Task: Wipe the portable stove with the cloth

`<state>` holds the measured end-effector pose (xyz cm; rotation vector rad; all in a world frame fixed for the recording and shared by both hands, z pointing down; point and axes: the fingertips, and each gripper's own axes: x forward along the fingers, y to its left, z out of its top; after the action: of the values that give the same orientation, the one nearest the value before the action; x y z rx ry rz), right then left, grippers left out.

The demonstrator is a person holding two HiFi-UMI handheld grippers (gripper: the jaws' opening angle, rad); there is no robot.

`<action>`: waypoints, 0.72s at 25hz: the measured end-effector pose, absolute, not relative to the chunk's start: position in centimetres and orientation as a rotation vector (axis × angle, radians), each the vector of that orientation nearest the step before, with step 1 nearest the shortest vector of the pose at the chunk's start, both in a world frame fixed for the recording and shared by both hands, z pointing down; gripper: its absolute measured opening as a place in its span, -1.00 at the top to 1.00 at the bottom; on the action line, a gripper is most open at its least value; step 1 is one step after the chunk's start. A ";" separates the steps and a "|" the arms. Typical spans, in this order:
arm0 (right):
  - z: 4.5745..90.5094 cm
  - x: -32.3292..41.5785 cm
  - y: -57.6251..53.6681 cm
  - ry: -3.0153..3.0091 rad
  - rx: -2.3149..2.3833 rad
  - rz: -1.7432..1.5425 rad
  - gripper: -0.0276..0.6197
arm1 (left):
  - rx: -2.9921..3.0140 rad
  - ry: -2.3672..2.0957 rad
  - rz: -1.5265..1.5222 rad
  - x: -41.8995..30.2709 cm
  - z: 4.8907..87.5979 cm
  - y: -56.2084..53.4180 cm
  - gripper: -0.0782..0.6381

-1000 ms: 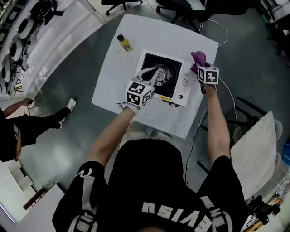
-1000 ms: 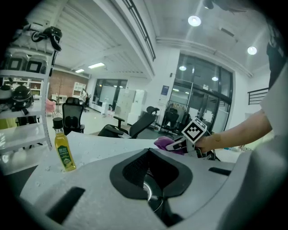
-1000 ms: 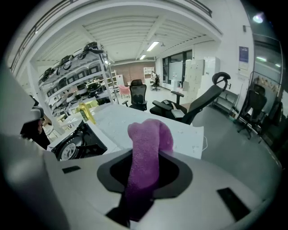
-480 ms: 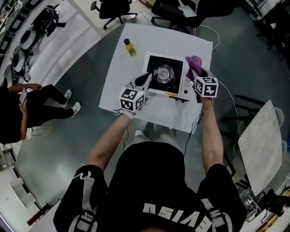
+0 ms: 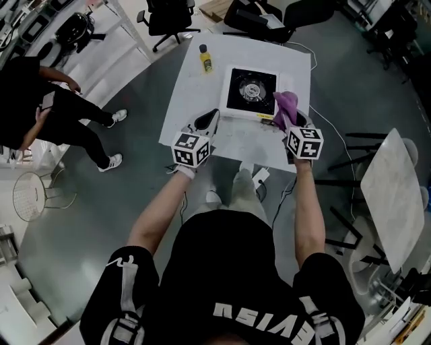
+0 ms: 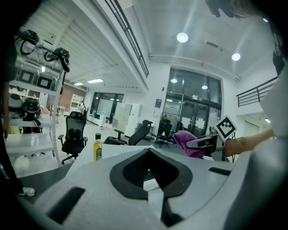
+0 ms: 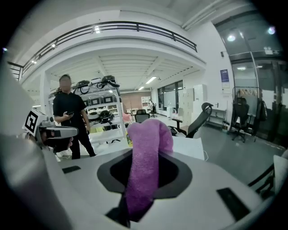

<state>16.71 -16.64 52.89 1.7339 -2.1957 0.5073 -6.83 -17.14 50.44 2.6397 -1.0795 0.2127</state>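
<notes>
The portable stove, white with a black top and a round burner, sits on the white table. Both grippers hang in the air over the table's near edge, short of the stove. My right gripper is shut on the purple cloth, which stands up out of its jaws. My left gripper is shut with nothing in it; in its own view its body hides the stove, and the cloth shows to the right.
A yellow bottle stands on the table left of the stove. Office chairs crowd the far side. A person in black stands on the floor at left. A marble-topped table is at right.
Both grippers have drawn back from the stove toward the table's near edge and risen. The purple cloth has come along in the right gripper. The person at left has moved.
</notes>
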 end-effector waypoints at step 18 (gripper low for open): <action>50.8 12.6 -4.2 -2.169 1.838 0.500 0.61 | 2.684 -1.044 0.183 -11.8 48.7 -7.1 0.76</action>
<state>12.55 -4.18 50.78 1.8383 -2.1693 0.4997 -11.77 -7.13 48.66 2.6837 -1.0440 0.1835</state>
